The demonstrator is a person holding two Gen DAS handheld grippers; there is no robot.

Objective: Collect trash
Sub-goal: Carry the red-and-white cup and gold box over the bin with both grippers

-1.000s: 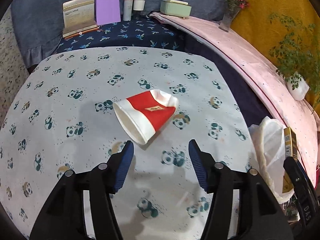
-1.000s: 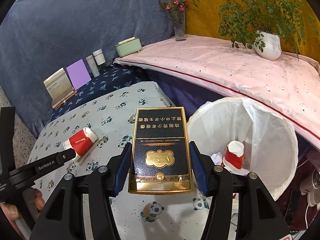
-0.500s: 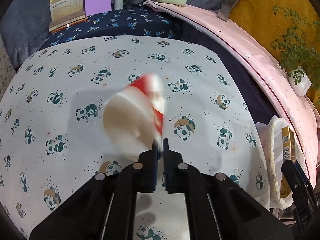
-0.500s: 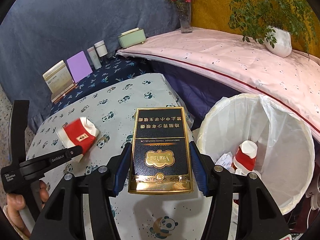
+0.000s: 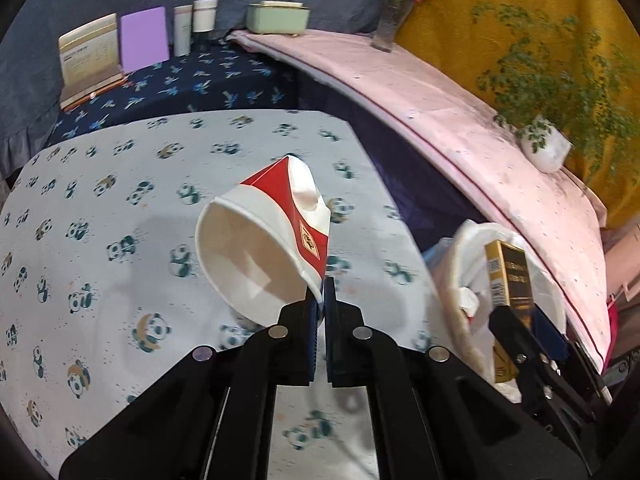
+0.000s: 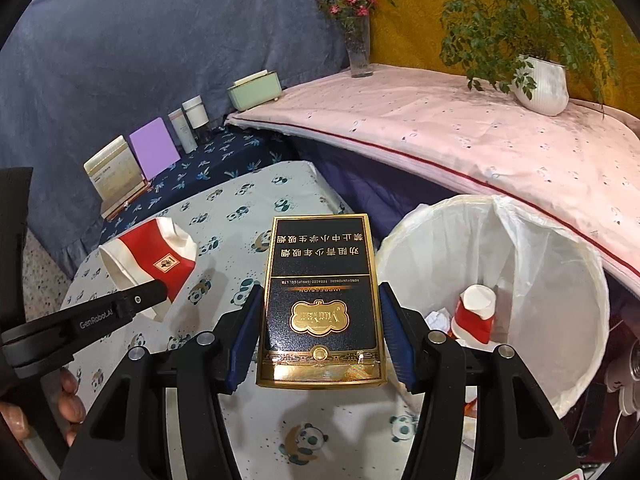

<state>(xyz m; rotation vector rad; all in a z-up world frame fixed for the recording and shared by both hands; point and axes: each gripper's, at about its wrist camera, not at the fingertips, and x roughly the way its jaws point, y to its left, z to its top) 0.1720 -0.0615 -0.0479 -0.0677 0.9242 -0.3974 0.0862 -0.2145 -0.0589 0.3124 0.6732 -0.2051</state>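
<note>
My left gripper [image 5: 323, 292] is shut on the rim of a crushed red and white paper cup [image 5: 264, 236], which hangs above the panda-print table [image 5: 100, 208]. The right wrist view shows the same cup [image 6: 148, 260] at the left, pinched by the left gripper [image 6: 162, 290]. My right gripper [image 6: 320, 308] is shut on a black and gold cigarette box [image 6: 320, 300], held beside the white-lined trash bin [image 6: 560, 280]. From the left wrist view, that box [image 5: 510, 276] shows edge-on in front of the bin [image 5: 468, 248]. Another red and white cup [image 6: 476, 312] lies inside the bin.
A pink-covered ledge [image 6: 460, 136] with a potted plant [image 6: 540, 84] and a flower vase [image 6: 358, 52] runs behind the bin. A dark blue shelf [image 5: 180, 84] at the back holds a card stand, a purple card, two bottles and a green box [image 5: 276, 18]. A hand [image 6: 68, 400] grips the left tool.
My left gripper closed on the cup's rim and lifted it off the table toward the right. The right gripper kept hold of the cigarette box near the bin.
</note>
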